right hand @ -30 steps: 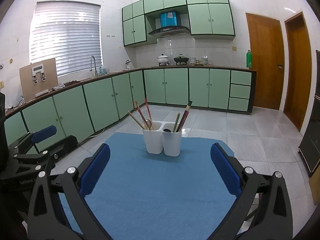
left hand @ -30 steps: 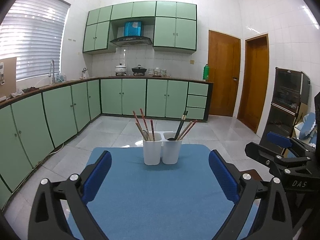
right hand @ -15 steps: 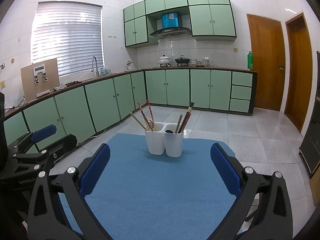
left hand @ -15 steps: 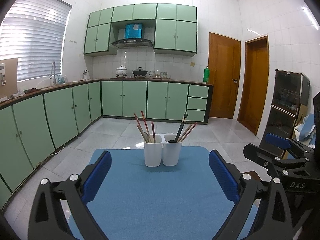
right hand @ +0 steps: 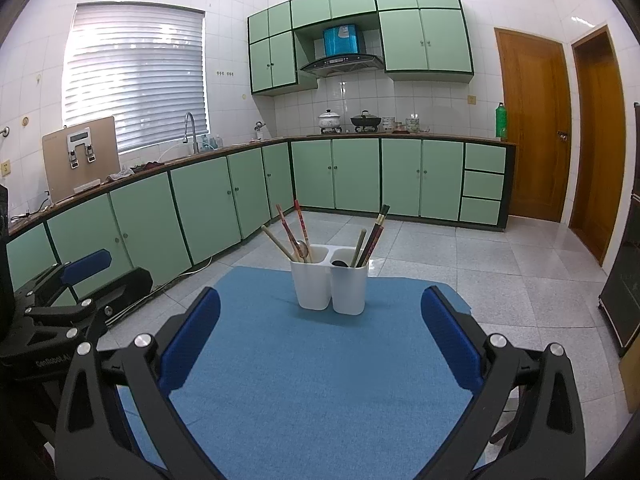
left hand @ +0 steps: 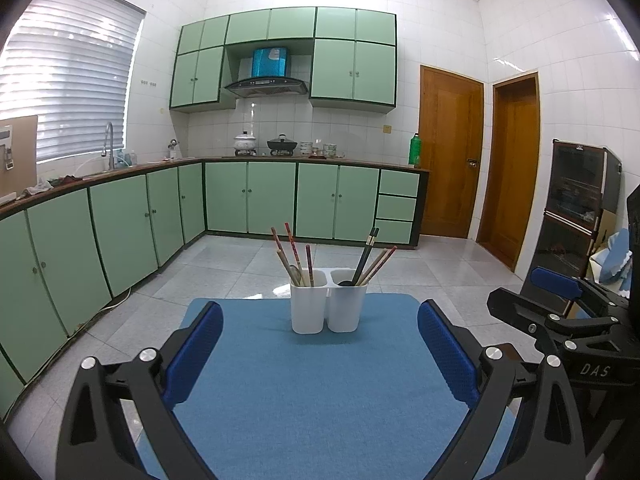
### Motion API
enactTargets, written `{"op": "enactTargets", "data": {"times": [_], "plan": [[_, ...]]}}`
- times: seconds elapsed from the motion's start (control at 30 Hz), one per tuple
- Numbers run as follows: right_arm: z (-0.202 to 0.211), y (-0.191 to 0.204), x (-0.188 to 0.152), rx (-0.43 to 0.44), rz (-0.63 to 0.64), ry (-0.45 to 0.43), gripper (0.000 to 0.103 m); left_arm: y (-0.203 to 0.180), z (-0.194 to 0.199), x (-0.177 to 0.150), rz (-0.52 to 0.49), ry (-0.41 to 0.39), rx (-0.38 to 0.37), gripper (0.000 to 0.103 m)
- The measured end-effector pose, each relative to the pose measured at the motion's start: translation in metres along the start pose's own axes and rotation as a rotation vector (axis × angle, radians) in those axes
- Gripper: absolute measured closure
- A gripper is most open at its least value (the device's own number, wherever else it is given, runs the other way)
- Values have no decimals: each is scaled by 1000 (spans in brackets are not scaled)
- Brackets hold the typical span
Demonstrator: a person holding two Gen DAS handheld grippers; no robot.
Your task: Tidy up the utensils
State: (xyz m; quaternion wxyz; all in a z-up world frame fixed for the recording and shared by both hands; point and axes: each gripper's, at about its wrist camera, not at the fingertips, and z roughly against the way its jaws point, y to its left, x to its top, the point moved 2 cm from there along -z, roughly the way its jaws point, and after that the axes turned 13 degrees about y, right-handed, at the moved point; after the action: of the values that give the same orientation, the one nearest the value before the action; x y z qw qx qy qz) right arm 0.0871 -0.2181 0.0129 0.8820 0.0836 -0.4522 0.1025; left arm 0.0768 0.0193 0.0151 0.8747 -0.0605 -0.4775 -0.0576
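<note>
A white two-compartment holder point(left hand: 328, 306) is placed upright near the far edge of a blue mat point(left hand: 312, 392). In its left compartment the red chopsticks point(left hand: 294, 250) are leaned up and to the left; in the right compartment the dark chopsticks point(left hand: 366, 254) are leaned up and to the right. The left gripper point(left hand: 320, 354) and the right gripper point(right hand: 320, 344) are both held wide open above the mat, well apart from the holder, and nothing is gripped. Green cabinets point(left hand: 272, 198), a tiled floor point(left hand: 440, 272) and two wooden doors point(left hand: 450, 154) are seen behind.
</note>
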Motion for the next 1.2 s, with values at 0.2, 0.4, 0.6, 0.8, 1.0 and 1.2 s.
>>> {"op": "enactTargets", "data": {"times": [0.2, 0.4, 0.6, 0.8, 1.0, 1.2], "plan": [[-1, 0, -1, 0, 2, 3, 6, 0, 0, 0, 1, 0, 1, 7], [-2, 1, -1, 1, 2, 3, 6, 2, 1, 1, -4, 1, 3, 7], [-3, 1, -1, 1, 3, 6, 6, 2, 2, 2, -5, 1, 5, 7], [-3, 1, -1, 1, 2, 7, 6, 3, 2, 2, -5, 3, 4, 7], [-3, 2, -1, 0, 4, 8, 6, 3, 2, 3, -7, 4, 5, 7], [-3, 1, -1, 1, 2, 10, 6, 3, 2, 4, -7, 5, 5, 7]]}}
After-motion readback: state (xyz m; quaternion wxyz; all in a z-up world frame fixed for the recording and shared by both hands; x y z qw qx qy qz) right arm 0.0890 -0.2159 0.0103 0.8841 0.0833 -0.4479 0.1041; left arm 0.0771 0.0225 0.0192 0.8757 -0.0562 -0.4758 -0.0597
